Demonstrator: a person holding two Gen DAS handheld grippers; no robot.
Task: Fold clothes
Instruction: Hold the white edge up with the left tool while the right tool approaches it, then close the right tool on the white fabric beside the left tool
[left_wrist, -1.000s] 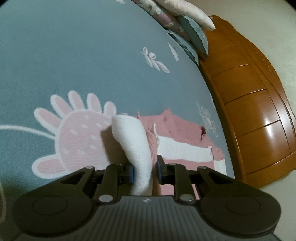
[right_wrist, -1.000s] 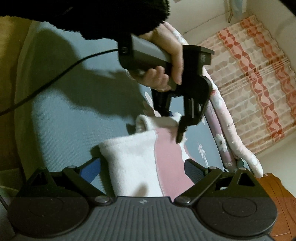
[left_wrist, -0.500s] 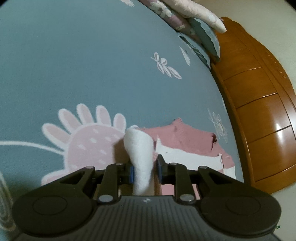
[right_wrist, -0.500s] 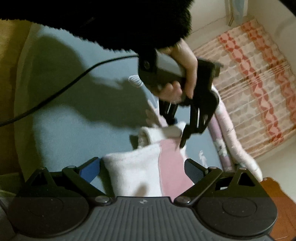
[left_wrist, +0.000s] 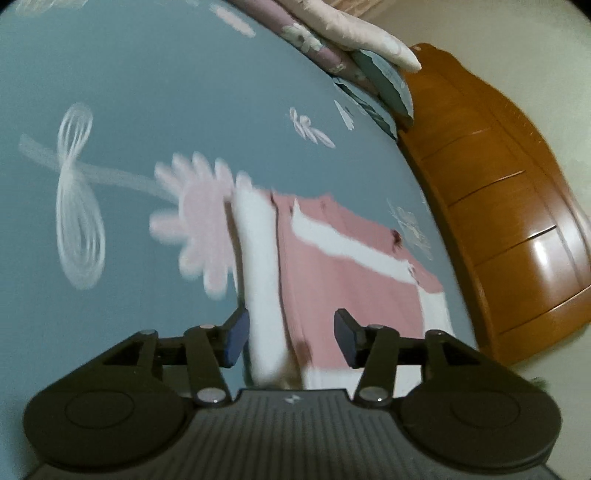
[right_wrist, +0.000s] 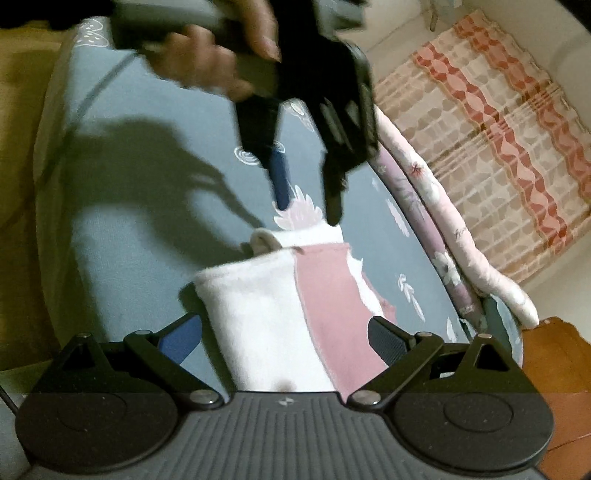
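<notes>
A pink and white garment (left_wrist: 332, 277) lies folded on the blue bedsheet (left_wrist: 166, 92). My left gripper (left_wrist: 290, 325) has its jaws opening. A raised white fold of the garment stands between them, and neither pad presses on it. In the right wrist view the left gripper (right_wrist: 308, 212), held by a hand (right_wrist: 221, 62), hovers just above the garment's (right_wrist: 280, 314) far edge. My right gripper (right_wrist: 284, 332) stands wide open at the near end. The cloth lies between its fingers without being pinched.
A rolled floral quilt (left_wrist: 351, 44) lies along the bed's far side, also seen as the quilt (right_wrist: 443, 240) in the right wrist view. A wooden bed board (left_wrist: 498, 221) borders the sheet at the right. A red-patterned cloth (right_wrist: 498, 110) lies beyond the bed.
My left gripper was shut on the white fold; its jaws have now spread and it has drawn back and up from the garment. The right gripper has hardly moved.
</notes>
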